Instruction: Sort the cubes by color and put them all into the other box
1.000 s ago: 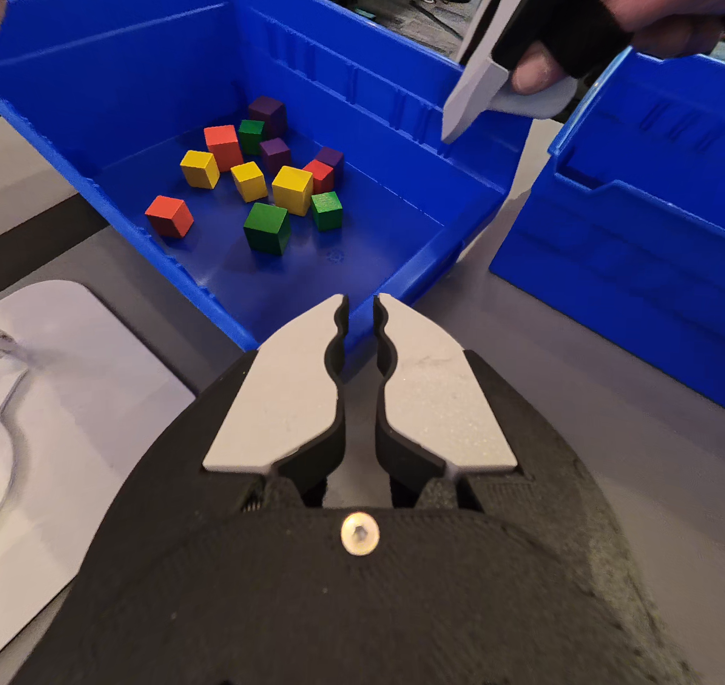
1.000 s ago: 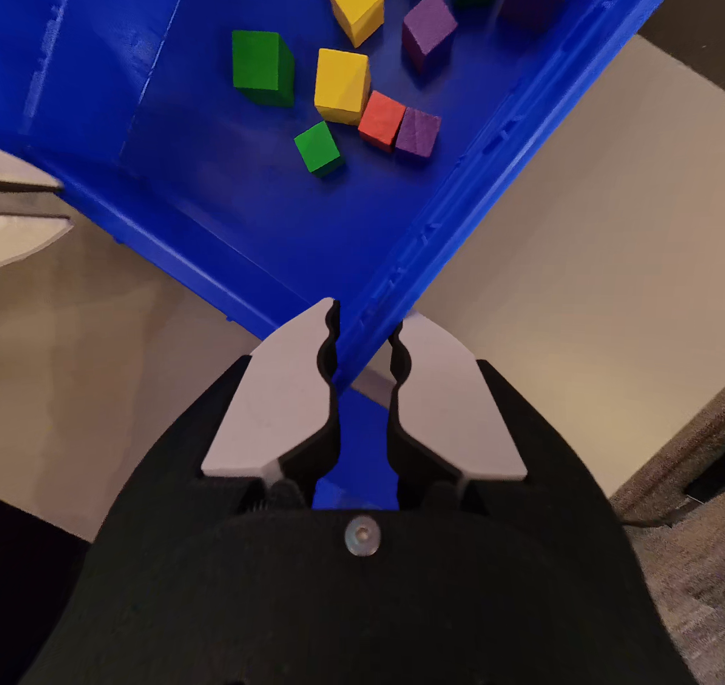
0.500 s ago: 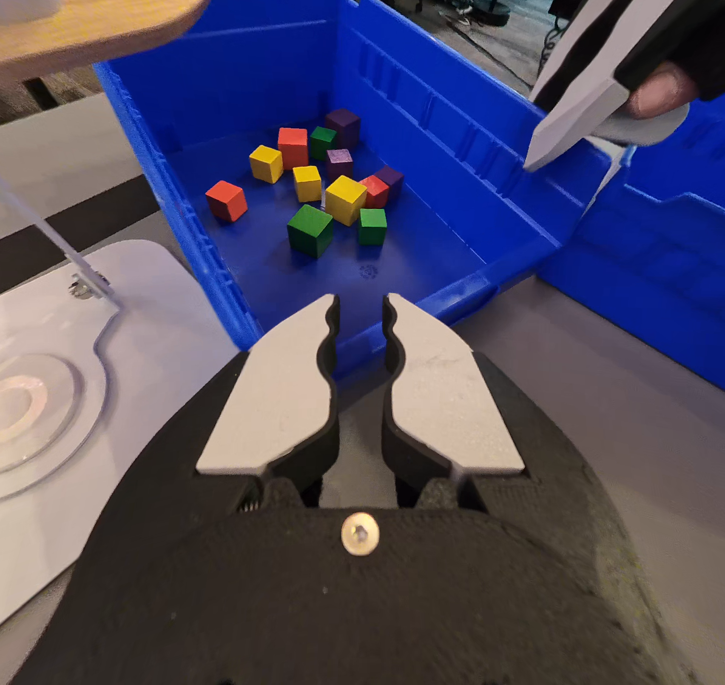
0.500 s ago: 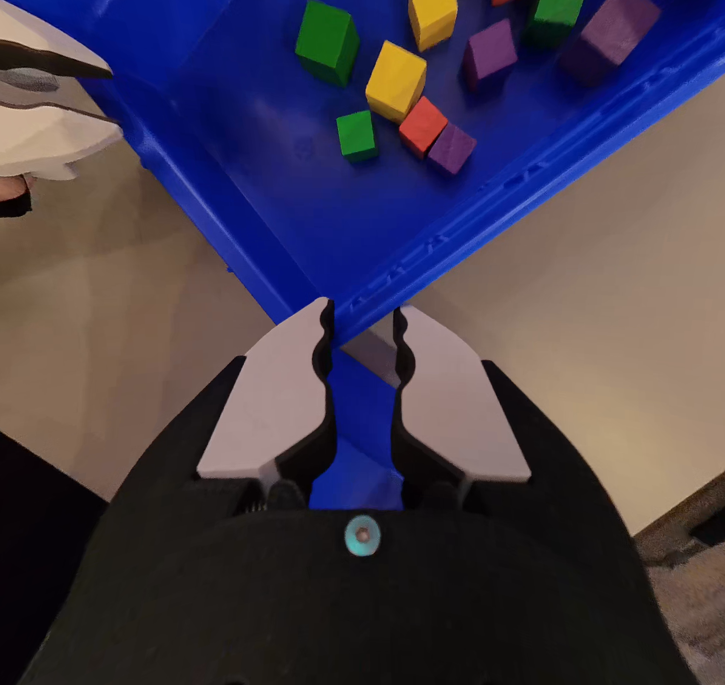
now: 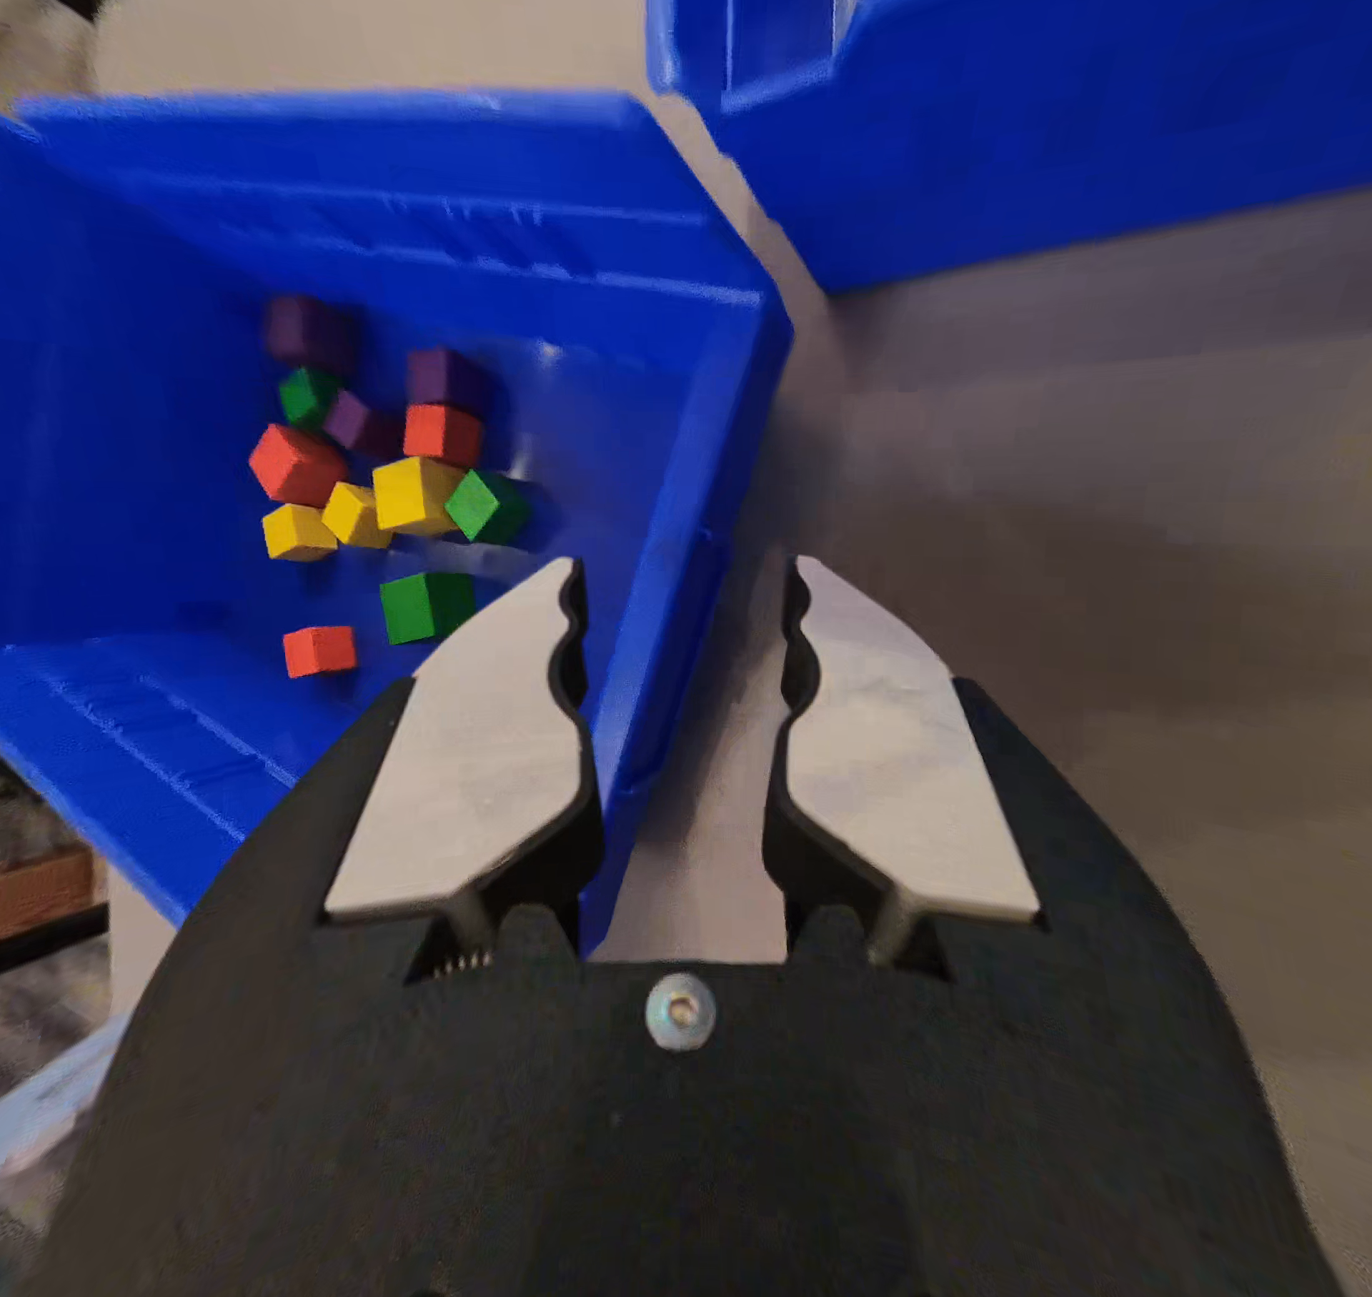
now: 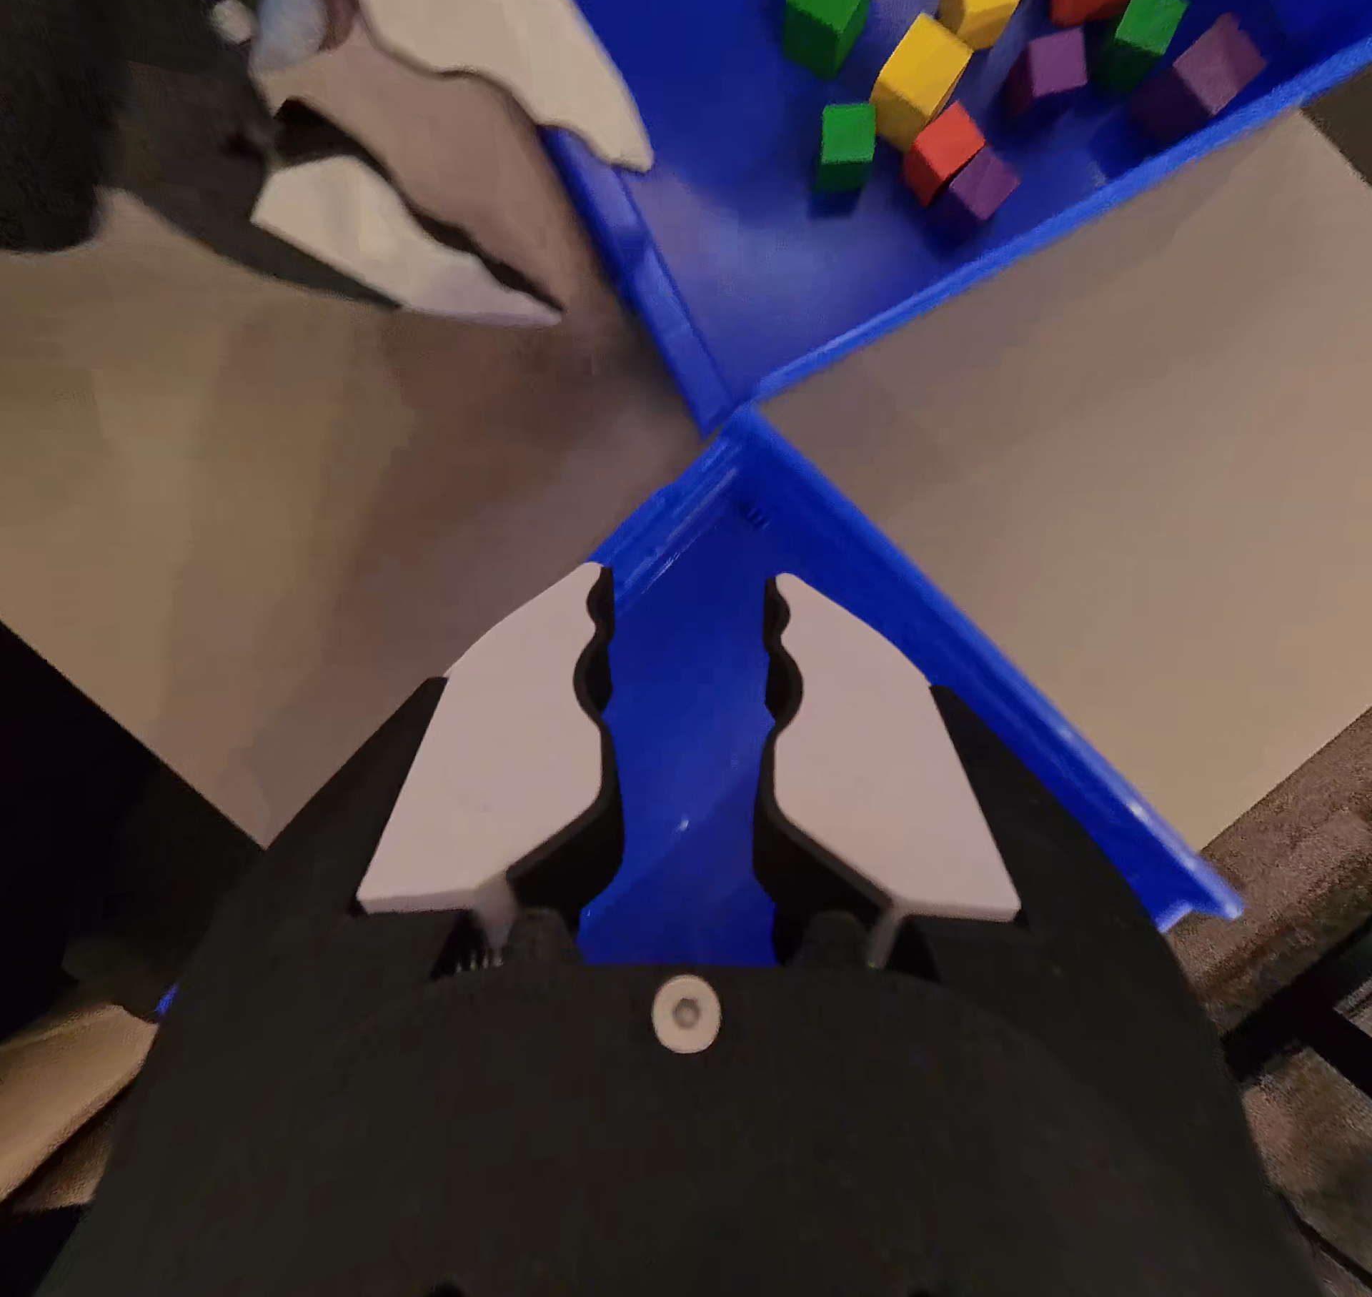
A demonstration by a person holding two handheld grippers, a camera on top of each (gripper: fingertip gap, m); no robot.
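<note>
A blue box [image 5: 445, 237] holds several red, yellow, green and purple cubes, among them a green cube [image 5: 427, 606] and a red cube [image 5: 319, 651] nearest me. My left gripper [image 5: 684, 571] is open and straddles that box's near side wall, one finger inside and one outside. A second blue box [image 5: 1039, 148] stands just beyond, corner to corner with the first. My right gripper [image 6: 687, 578] is open and empty above the second box [image 6: 928, 630], whose bare floor shows between the fingers. The right wrist view also shows the cube box [image 6: 742, 274], a yellow cube [image 6: 920, 77] and the left gripper [image 6: 594, 233].
Both boxes stand on a beige-grey tabletop [image 6: 1039, 385]. The table's edge and dark carpet [image 6: 1299, 890] show at lower right in the right wrist view. A dark floor area [image 6: 74, 742] lies at the left edge. My hands' fingertips stand some 12 centimetres from each other.
My left gripper swung round to the cube box's side wall and opened wide across it. My right gripper drew back from the cube box's corner to above the second box and opened a little.
</note>
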